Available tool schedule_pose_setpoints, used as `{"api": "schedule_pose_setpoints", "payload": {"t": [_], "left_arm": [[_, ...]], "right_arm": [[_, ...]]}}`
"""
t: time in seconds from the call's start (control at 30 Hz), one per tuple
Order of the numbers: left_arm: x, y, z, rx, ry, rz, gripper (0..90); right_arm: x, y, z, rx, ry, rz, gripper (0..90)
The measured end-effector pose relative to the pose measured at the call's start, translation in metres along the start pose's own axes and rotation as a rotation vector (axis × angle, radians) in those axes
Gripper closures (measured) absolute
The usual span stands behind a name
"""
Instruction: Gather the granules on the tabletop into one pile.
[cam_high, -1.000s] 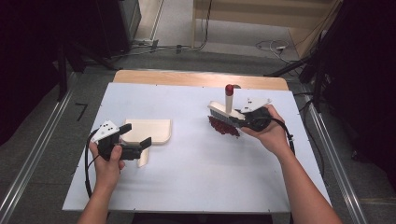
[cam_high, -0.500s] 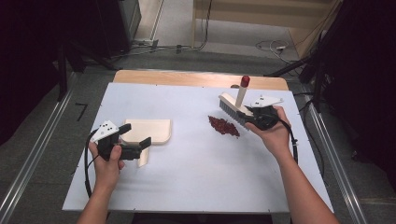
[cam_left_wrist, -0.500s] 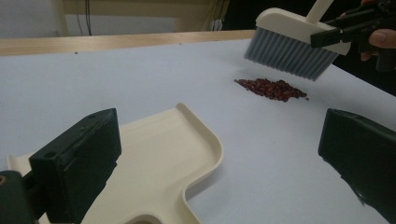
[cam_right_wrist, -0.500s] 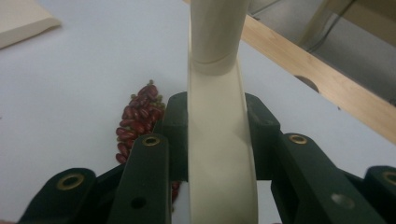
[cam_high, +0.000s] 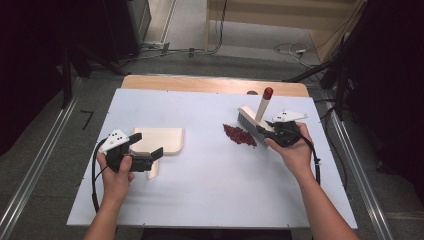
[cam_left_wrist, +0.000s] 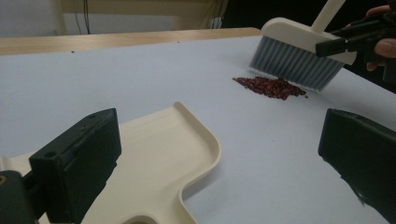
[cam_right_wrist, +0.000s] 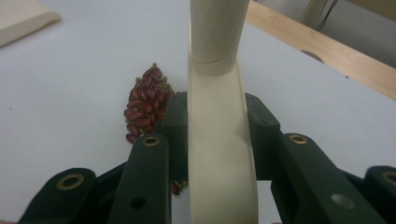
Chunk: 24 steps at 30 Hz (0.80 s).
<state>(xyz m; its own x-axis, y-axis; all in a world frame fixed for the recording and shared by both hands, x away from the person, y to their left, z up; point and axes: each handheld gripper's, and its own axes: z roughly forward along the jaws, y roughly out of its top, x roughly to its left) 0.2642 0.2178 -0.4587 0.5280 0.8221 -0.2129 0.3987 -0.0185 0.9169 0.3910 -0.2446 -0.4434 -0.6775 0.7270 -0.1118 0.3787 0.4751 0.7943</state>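
White tabletop, sweep-up in progress: right gripper (cam_high: 272, 131) clamped on the brush (cam_high: 252, 122), bristles just behind the red beans (cam_high: 239, 135).
Left gripper (cam_high: 142, 154) hangs open over the dustpan (cam_high: 161, 141) handle, gripping nothing. Next, I'd guess: grab the pan, sweep the beans toward it.

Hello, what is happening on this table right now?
A person is sweeping red beans with two hand-held tools. The right gripper is shut on a cream brush, whose bristles stand just behind the bean pile. The left gripper is open around the handle of a cream dustpan, which lies flat on the table, apart from the beans.
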Motion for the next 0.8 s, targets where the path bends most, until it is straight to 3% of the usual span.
{"api": "schedule_pose_setpoints", "payload": {"t": [0.1, 0.3, 0.8], "left_arm": [[0.000, 0.000, -0.001, 0.000, 0.001, 0.000, 0.0], [-0.001, 0.000, -0.002, -0.006, 0.001, -0.001, 0.0], [-0.005, 0.000, -0.004, -0.013, 0.003, 0.004, 0.0]], "right_arm": [[0.000, 0.001, -0.011, -0.033, -0.013, 0.024, 65.7], [0.003, -0.005, -0.036, -0.084, -0.023, 0.125, 65.7], [0.005, -0.040, -0.079, -0.113, -0.018, 0.225, 65.7]]}}
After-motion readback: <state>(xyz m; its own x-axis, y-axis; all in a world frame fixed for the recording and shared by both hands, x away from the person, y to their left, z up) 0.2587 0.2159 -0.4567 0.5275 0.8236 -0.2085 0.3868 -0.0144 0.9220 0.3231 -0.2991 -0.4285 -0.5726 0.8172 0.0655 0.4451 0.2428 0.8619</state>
